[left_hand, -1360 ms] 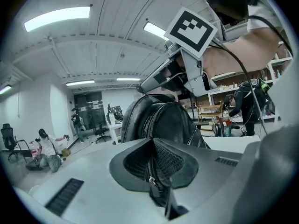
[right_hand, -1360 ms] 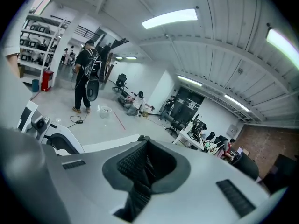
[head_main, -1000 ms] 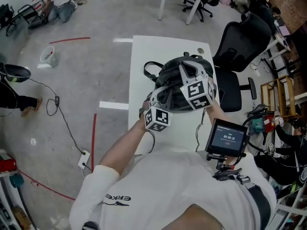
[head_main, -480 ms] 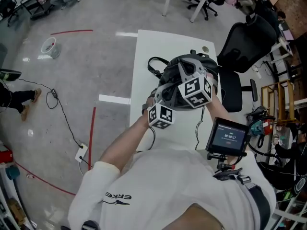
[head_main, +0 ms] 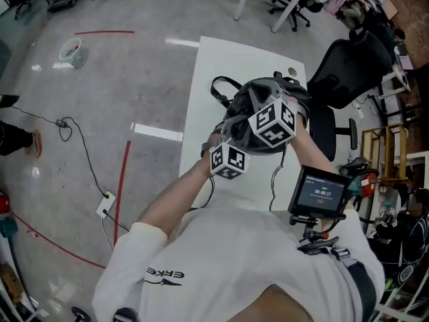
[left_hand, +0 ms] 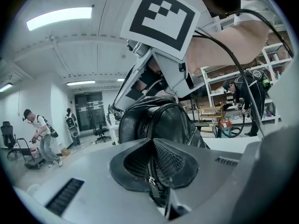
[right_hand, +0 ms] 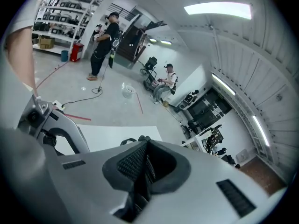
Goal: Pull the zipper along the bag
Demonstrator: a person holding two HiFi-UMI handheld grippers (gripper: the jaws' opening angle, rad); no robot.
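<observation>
A black leather backpack (head_main: 242, 106) stands on the white table (head_main: 214, 62), with its carry loop (head_main: 218, 89) toward the far left. My left gripper (head_main: 225, 136) reaches in at the bag's near side. In the left gripper view the left gripper (left_hand: 156, 181) is shut, with the metal zipper pull (left_hand: 150, 180) and zipper track pinched between its pads, and the bag (left_hand: 156, 122) rises right behind. My right gripper (head_main: 255, 91) lies over the bag's top. In its own view the right gripper (right_hand: 142, 171) is shut with dark bag material between the pads; the loop (right_hand: 131, 141) shows beyond.
A black office chair (head_main: 348, 72) stands at the table's right side. A small monitor (head_main: 324, 193) hangs at my chest on the right. A cable (head_main: 80, 153) and red tape lines (head_main: 120, 180) run over the floor on the left. People (right_hand: 103, 45) stand far off.
Both grippers have stayed shut on the bag. The left gripper has edged a little up toward the bag, and the head view has slid slightly over the table.
</observation>
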